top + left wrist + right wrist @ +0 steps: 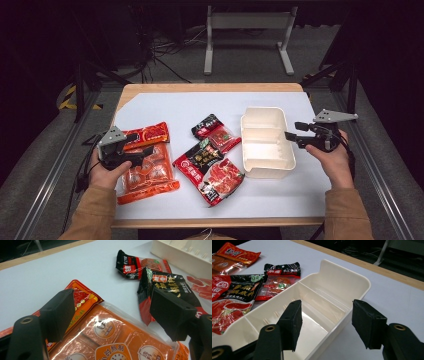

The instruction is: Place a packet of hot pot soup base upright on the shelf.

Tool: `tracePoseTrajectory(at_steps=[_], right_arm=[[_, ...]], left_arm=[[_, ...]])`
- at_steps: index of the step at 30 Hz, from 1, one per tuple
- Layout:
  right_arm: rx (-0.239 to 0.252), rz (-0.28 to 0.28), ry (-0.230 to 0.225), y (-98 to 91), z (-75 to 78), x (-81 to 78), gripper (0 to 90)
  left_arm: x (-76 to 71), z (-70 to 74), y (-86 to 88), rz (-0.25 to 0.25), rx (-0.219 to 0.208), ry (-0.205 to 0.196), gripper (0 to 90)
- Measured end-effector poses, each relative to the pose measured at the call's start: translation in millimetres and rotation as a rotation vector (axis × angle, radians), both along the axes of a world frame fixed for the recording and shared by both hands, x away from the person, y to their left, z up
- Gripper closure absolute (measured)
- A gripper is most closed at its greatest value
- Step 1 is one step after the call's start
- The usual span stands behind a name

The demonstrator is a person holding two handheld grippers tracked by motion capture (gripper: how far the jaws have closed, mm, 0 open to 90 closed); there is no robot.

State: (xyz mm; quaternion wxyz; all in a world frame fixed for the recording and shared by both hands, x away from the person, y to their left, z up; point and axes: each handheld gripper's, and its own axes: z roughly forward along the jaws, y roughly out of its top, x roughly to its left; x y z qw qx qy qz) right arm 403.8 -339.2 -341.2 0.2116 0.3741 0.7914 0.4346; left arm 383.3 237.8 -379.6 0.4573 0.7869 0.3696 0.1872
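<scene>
The orange clear-windowed plastic sachet pack (110, 340) under the left gripper's (112, 315) matt black jaws looked glossy. The cream plastic divided tray (342, 282) by the right gripper (325, 322) looked smooth.

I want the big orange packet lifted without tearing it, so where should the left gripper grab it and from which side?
Probably the flat sealed edge strip, not the bulging middle. The orange packet lies flat on the white mat, and the left gripper, jaws open, hovers just above it. The near right corner looks thin enough to pinch. Come in low from that side, sliding one jaw under the edge.
</scene>
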Motion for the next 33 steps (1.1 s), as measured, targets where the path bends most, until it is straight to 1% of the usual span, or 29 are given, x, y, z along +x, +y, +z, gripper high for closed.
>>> tracePoseTrajectory(at_steps=[2,3,4,5,6,7,9,10,12,14,16,17,21,22,23,26,29,32,33], right_arm=[[-0.001,0.0,-0.001,0.4,0.2,-0.2,41.5],[-0.003,0.003,-0.001,1.0,0.4,-0.3,41.4],[-0.002,0.005,0.002,1.8,0.5,-0.3,41.1],[-0.002,0.005,0.002,1.8,0.5,-0.3,41.1],[0.008,0.01,0.006,2.0,1.0,-0.4,40.9],[0.019,0.017,0.004,2.3,1.7,-0.5,40.9],[0.019,0.021,0.0,3.6,4.0,-1.7,40.6],[0.015,0.025,-0.005,3.9,4.4,-1.7,40.4],[0.012,0.024,-0.006,5.0,5.1,-2.2,40.0],[0.009,0.024,-0.006,5.4,5.1,-2.3,39.3],[0.008,0.021,0.0,5.5,4.7,-2.2,38.3],[0.009,0.019,0.001,5.2,4.6,-1.8,37.9],[0.009,0.021,0.005,4.8,4.1,-1.0,37.2],[0.01,0.02,0.006,5.1,3.9,-0.9,37.1],[0.008,0.02,0.007,5.3,3.7,-0.5,37.0],[0.009,0.022,0.013,6.0,3.4,-0.5,36.6],[0.006,0.026,0.014,7.1,2.7,0.0,36.3],[0.006,0.026,0.017,7.1,2.2,0.2,35.9],[0.006,0.026,0.017,7.1,2.2,0.2,35.9]], left_arm=[[-1.0,1.5,-1.7,-0.003,0.0,0.0,21.0],[-1.2,2.9,-3.2,-0.008,0.001,-0.008,21.0],[-2.2,4.4,-5.4,-0.009,-0.003,-0.003,20.9],[-2.7,6.3,-7.4,-0.008,0.003,-0.003,20.9],[-3.0,8.0,-10.0,-0.006,0.005,0.006,20.9],[-3.5,10.5,-13.3,0.0,0.008,0.026,20.6],[-3.9,13.6,-18.0,-0.007,-0.002,0.044,19.9],[-4.6,14.8,-20.4,-0.011,-0.007,0.048,19.7],[-6.2,17.0,-25.5,-0.023,0.0,0.052,19.3],[-6.7,18.6,-28.7,-0.028,0.007,0.039,19.0],[-7.1,19.9,-32.5,-0.041,0.005,0.039,18.8],[-7.1,20.4,-33.9,-0.045,0.01,0.037,18.6],[-7.5,21.8,-40.4,-0.053,0.002,0.036,17.9],[-7.1,22.4,-42.6,-0.057,0.004,0.028,17.8],[-7.2,23.2,-44.5,-0.063,0.007,0.031,17.6],[-7.0,23.5,-48.4,-0.066,0.0,0.024,17.3],[-6.7,24.0,-55.2,-0.079,0.007,0.022,17.3],[-6.6,24.2,-63.4,-0.092,0.004,0.024,17.4],[-6.6,24.2,-63.4,-0.092,0.004,0.024,17.5]])
